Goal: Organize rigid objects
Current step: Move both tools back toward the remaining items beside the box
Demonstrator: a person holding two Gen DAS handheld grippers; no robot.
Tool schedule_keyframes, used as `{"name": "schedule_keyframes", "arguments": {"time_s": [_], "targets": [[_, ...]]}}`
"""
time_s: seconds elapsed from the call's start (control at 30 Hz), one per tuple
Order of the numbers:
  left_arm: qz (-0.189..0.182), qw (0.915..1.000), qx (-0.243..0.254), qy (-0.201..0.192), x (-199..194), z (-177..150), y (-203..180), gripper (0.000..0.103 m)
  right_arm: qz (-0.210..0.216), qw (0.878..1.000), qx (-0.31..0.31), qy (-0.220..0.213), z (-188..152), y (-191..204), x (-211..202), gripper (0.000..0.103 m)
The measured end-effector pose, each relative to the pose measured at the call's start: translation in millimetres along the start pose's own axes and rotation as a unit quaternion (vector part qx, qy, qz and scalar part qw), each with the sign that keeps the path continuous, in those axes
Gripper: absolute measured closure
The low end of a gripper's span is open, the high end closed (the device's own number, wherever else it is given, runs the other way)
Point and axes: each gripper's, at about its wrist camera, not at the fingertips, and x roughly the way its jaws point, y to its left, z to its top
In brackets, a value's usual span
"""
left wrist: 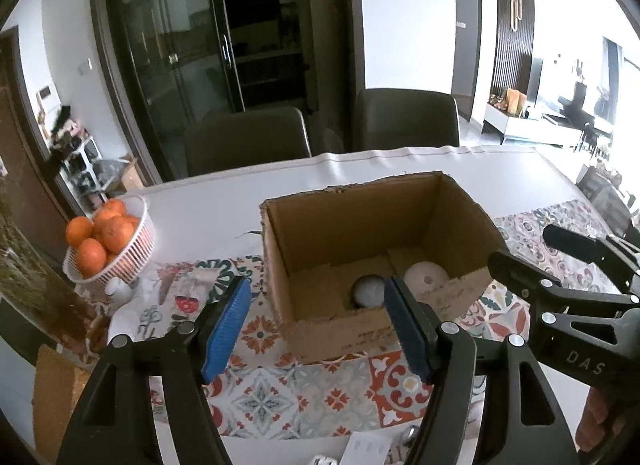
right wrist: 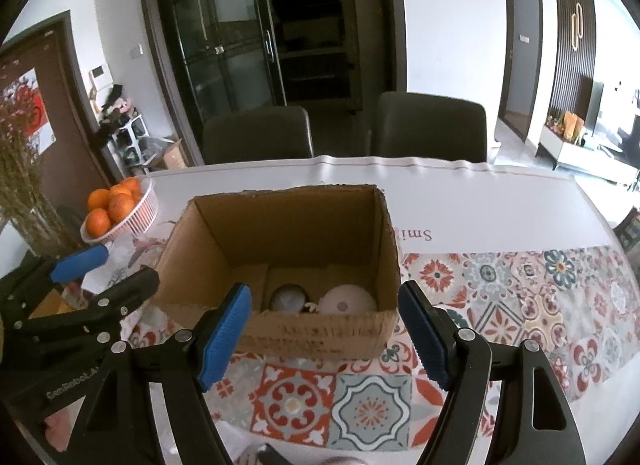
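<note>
White table with patterned tile-print runner, open brown cardboard box centred, white basket of oranges at ten o'clock. Left gripper spread wide, empty, touching nothing. Right gripper likewise wide apart and empty.

1 cardboard box, 2 round objects inside, 1 basket, perhaps 6 oranges, 2 chairs.

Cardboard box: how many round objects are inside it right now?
2: a grey one left of centre and a pale pink one to its right, both near the front wall; that wall may hide more.
</note>
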Motion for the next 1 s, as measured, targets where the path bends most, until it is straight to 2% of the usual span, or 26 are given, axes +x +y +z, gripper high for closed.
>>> {"name": "schedule_keyframes", "arguments": {"time_s": [0.2, 0.5, 1.0], "targets": [[0.001, 0.9999, 0.007, -0.012, -17, -16, 0, 0.034, -0.006, 1.000, -0.016, -0.017, -18, 12, -21, 0.027], [0.003, 1.0000, 0.005, -0.004, -39, -47, 7, 0.034, 0.006, 1.000, -0.028, -0.008, -39, 28, -38, 0.027], [-0.003, 0.9989, 0.008, 0.045, -47, -95, 17, 0.034, 0.034, 0.995, -0.065, 0.061, -81, 54, -37, 0.027]]}}
